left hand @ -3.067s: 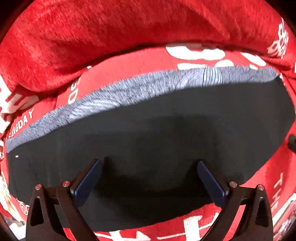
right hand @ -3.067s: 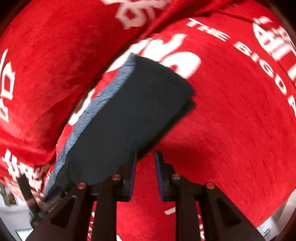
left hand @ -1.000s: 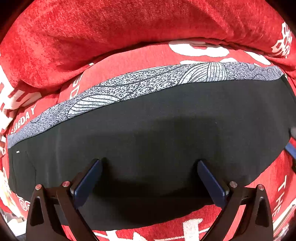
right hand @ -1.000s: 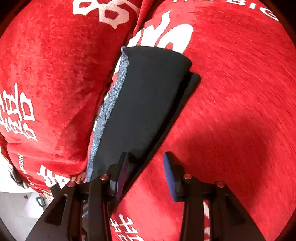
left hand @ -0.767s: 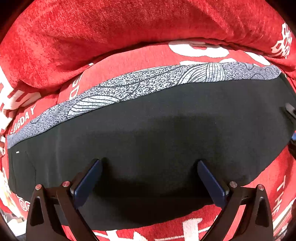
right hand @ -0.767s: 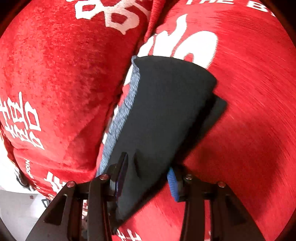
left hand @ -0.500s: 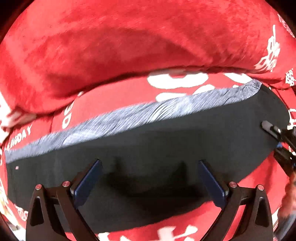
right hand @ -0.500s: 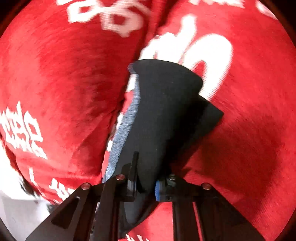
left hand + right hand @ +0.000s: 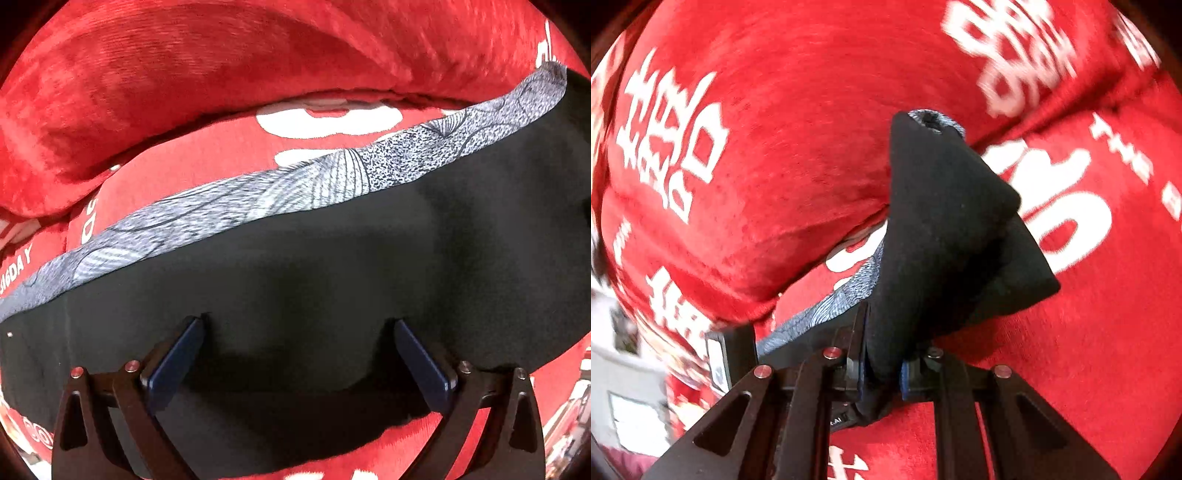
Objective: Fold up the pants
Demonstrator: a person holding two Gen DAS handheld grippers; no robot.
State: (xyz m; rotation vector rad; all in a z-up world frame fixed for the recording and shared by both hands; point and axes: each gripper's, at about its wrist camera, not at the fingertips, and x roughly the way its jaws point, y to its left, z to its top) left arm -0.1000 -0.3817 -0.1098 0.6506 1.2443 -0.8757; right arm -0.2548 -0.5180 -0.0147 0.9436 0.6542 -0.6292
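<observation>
Here, matte black pants (image 9: 934,221) peak above plush red cover (image 9: 775,129).

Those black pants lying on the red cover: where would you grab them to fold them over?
Probably at an end edge of the pants, coming from the side, low along the red cover. The cloth lies flat with its patterned band straight, and the right gripper already pinches one end.

A home setting is suggested, most likely a living room or bedroom. The views are filled by a soft piece of furniture, a sofa or bed, draped in a red plush cover (image 9: 798,155) printed with white characters and lettering. A bulging red cushion (image 9: 221,74) is seen behind. A pale wall (image 9: 624,373) is glimpsed at the lower left edge.
</observation>
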